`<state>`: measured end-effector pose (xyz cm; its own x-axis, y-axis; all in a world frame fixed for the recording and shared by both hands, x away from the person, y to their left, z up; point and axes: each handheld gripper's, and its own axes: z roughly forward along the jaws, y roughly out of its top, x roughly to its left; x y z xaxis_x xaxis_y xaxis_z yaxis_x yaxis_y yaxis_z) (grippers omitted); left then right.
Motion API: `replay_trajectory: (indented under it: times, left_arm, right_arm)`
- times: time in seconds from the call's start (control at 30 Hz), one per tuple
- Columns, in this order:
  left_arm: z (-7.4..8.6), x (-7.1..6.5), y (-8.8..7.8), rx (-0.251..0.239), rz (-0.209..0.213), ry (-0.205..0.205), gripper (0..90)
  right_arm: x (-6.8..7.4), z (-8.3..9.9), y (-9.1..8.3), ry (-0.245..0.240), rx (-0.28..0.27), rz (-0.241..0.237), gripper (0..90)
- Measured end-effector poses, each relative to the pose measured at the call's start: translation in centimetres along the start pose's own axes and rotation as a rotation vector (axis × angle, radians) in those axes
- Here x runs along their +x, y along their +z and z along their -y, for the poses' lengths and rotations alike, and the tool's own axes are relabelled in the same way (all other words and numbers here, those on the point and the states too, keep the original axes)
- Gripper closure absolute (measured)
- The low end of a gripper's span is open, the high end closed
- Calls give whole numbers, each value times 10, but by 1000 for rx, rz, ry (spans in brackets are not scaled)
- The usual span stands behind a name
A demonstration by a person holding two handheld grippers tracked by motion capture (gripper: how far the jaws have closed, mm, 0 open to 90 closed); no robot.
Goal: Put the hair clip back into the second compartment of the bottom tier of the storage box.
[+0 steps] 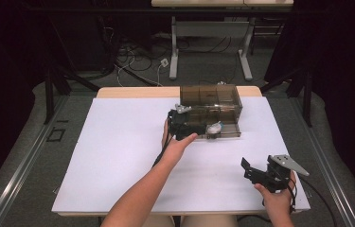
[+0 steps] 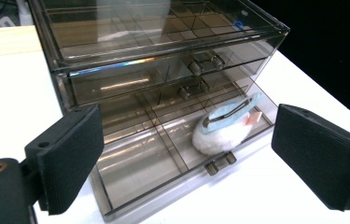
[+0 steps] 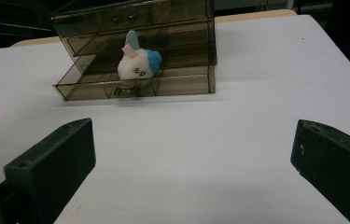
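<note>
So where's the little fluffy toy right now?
The toy lies in the pulled-out bottom drawer of the smoky plastic box, in a front compartment just behind the drawer's handle, right ahead of the open left gripper.

Pretty dim room, black curtains (image 1: pixel 4 71) both sides. White rectangular tabletop (image 1: pixel 118 156) over pale wood. Grey carpet floor (image 1: pixel 33 123), tangled cables (image 1: pixel 132 59), grey metal-legged desk (image 1: pixel 210 42) behind.

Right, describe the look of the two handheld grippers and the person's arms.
Both grippers, left gripper and right gripper, are black, each topped with a grey three-cornered plate and trailing a black cable. Their jaws are blocky black pads with a ribbed face. The forearms are bare, with no sleeves visible.
</note>
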<state>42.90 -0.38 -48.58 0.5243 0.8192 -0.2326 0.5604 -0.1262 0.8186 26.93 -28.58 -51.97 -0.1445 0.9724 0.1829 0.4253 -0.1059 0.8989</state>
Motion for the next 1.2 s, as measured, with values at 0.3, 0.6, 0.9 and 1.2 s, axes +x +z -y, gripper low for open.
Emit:
replay_trajectory:
  times: [0.3,0.6,0.9,1.2]
  left_arm:
    - [4,8,-14,-9,4,-19,7]
    - [12,12,-31,-14,5,-24,5]
    - [22,16,-48,-9,43,-27,6]
    - [33,18,-69,-15,77,-35,6]
  right_arm:
    - [1,0,1,8,-1,0,0]
    - [1,0,1,-1,4,-1,0]
    - [2,0,1,3,4,-2,0]
    - [2,0,1,-1,13,3,0]
